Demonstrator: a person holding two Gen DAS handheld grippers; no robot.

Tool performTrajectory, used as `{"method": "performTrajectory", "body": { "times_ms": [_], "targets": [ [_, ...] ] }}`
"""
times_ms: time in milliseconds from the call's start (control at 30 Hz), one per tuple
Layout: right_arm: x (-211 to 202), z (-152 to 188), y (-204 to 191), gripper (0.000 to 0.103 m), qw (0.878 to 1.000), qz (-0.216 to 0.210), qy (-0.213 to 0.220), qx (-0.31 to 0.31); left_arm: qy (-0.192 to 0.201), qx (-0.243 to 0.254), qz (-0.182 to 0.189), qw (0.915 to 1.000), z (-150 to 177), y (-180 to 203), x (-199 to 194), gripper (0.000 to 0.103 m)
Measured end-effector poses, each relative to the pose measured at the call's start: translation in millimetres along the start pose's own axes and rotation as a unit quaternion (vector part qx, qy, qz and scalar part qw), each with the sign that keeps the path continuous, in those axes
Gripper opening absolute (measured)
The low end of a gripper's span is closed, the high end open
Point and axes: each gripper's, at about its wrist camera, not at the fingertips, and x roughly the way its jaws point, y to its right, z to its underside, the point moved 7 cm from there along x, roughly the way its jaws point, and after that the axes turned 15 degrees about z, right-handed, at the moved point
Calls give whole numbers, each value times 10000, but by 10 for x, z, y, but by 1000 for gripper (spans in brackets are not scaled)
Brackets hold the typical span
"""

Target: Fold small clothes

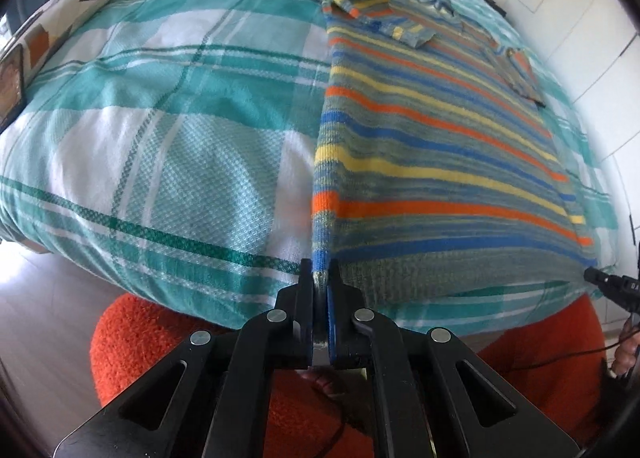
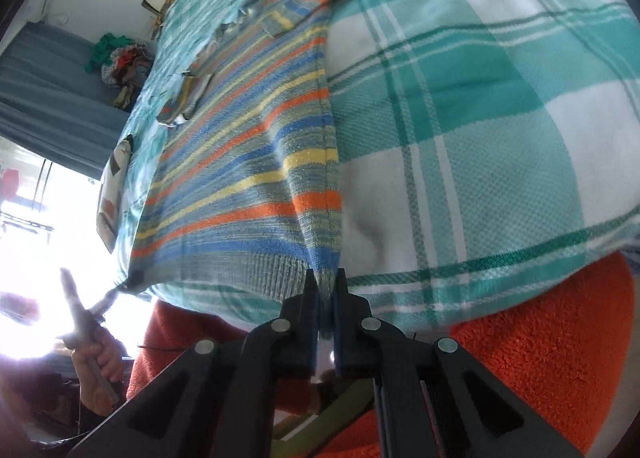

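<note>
A small striped knit sweater (image 1: 432, 138) in blue, orange, yellow and grey lies flat on a teal plaid bedspread (image 1: 160, 130), its sleeves folded across the chest at the far end. My left gripper (image 1: 321, 272) is shut on the sweater's near left hem corner at the bed's edge. In the right wrist view the same sweater (image 2: 240, 146) stretches away, and my right gripper (image 2: 325, 278) is shut on its near right hem corner. The left gripper (image 2: 128, 282) shows at the other hem corner, held by a hand (image 2: 96, 362).
The bedspread (image 2: 480, 118) hangs over the bed's near edge. An orange fuzzy garment (image 1: 168, 334) on the person fills the space below both grippers. A patterned pillow (image 1: 52, 26) lies at the bed's far left. White cabinet doors (image 1: 568, 10) stand to the right.
</note>
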Motion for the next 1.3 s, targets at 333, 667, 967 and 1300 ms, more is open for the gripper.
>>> {"method": "performTrajectory", "body": {
  "times_ms": [333,667,967,1300],
  "targets": [
    [318,-47,110,5,9991,-21,-125,396,76,-38,-560,9984,-56,12,224,6],
    [308,43,145,7,9981,-146,-52,588,241,-10,-744,9969,-80,55,276,12],
    [-38,178,410,43,9935,46,-131,1129,330,-1093,-668,9912,316,-197,-210,88],
    [-979,-247,426,50,9741,1718,1448,-268,1801,-926,-788,9761,12,104,-1081,94]
  ]
}}
